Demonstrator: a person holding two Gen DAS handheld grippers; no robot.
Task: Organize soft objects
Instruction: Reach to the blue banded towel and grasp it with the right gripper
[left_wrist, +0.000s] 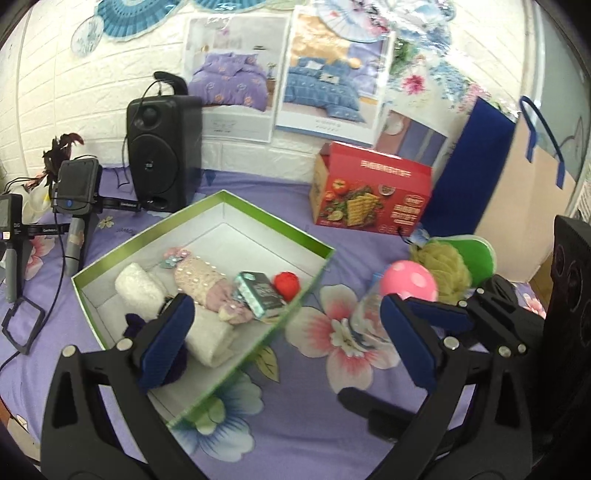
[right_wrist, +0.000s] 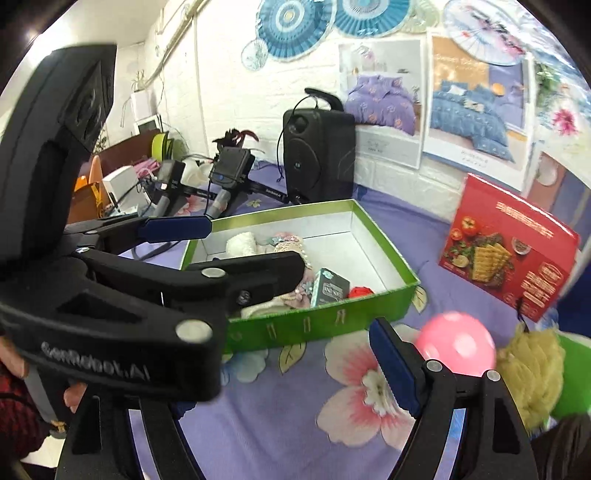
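Green box (left_wrist: 236, 206) sits mid-bed w/ towel (left_wrist: 138, 284), pearl pouch (left_wrist: 195, 277) & red ball (left_wrist: 287, 285) inside, so soft stuff is being collected there. L gripper (left_wrist: 284, 325) is spread, empty, over the box's near edge. R gripper (right_wrist: 391, 354) is also spread, empty. Pink ball (left_wrist: 409, 282) & loofah (left_wrist: 443, 267) wait near the bed's right edge, prob next.

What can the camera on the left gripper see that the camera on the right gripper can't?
Only the left wrist view shows the blue and tan paper bag and the dark purple fuzzy thing in the box corner.

Only the right wrist view shows the left gripper's black body from outside and a person's hand holding its handle.

Both show the green box with the white towel and red ball inside, the pink ball outside it, the black speaker and the red carton.
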